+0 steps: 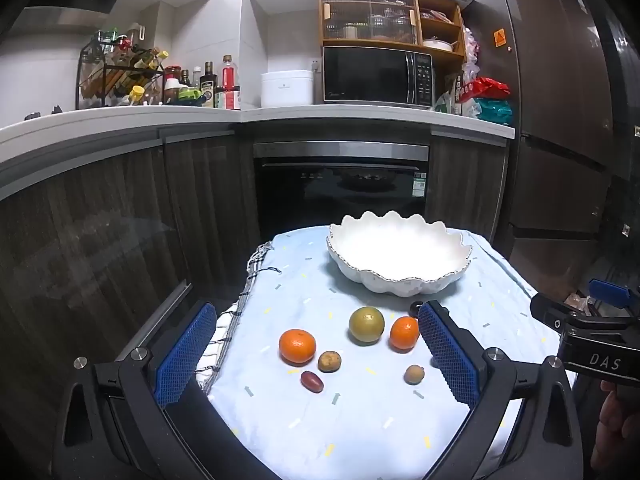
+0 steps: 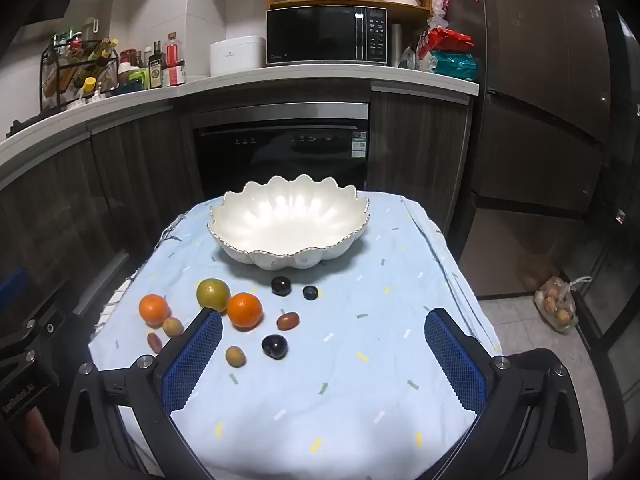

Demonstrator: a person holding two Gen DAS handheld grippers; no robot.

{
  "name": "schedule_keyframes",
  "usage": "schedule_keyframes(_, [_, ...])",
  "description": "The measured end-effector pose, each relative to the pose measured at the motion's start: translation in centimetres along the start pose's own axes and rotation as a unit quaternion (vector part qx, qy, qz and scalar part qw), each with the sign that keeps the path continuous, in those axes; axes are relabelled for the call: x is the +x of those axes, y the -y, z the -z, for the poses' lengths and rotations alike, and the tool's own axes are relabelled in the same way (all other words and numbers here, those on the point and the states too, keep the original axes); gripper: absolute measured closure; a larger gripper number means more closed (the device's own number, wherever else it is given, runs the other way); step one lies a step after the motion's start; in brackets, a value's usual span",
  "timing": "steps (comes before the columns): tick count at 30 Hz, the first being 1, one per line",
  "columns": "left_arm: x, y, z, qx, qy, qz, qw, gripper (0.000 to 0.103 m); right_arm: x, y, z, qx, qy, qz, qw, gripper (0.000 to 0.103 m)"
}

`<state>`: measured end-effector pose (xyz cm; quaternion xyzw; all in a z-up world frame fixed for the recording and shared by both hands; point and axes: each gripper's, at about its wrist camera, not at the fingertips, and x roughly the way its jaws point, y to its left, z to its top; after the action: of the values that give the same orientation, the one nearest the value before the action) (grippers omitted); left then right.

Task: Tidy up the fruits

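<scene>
A white scalloped bowl [image 2: 288, 224] is set toward the far side of a small table covered by a pale blue cloth [image 2: 360, 380], and nothing is seen inside it. The fruits are spread on the cloth in front of the bowl. A green-yellow round fruit [image 2: 213, 292] is placed between two oranges: the left orange [image 2: 153, 309] and the right orange [image 2: 245, 309], the latter just beside it. Three small tan fruits or similar are seen: one [image 2: 173, 326] touching the left orange, one [image 2: 235, 356] nearer the camera. Two reddish oval fruits [image 2: 288, 321] [image 2: 154, 341] and three dark round ones [image 2: 281, 285] [image 2: 310, 292] [image 2: 274, 346] are also laid out; what kind they are cannot be told with certainty.

The left gripper [image 1: 316, 360] is held above the near left part of the cloth, its jaws spread wide and grasping nothing. The right gripper [image 2: 324, 356] is held likewise over the near middle of the cloth, released and empty, with the fruits lying mostly by its left finger [image 2: 192, 360]. A microwave [image 2: 326, 35] is seen on the counter behind.
</scene>
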<state>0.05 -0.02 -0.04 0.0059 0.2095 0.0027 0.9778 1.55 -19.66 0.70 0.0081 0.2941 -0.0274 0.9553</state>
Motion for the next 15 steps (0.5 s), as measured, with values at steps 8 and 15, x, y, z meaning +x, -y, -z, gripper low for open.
schedule_keyframes(8, [0.6,0.2,0.24,-0.001,-0.006,0.005,1.0,0.0,-0.08,0.09,-0.06,-0.001,0.003,0.0,1.0,0.0])
schedule_keyframes(15, [0.49,-0.16,0.44,0.0,-0.006,0.006,1.0,0.0,-0.11,0.22,-0.07,-0.001,0.004,0.0,1.0,0.0])
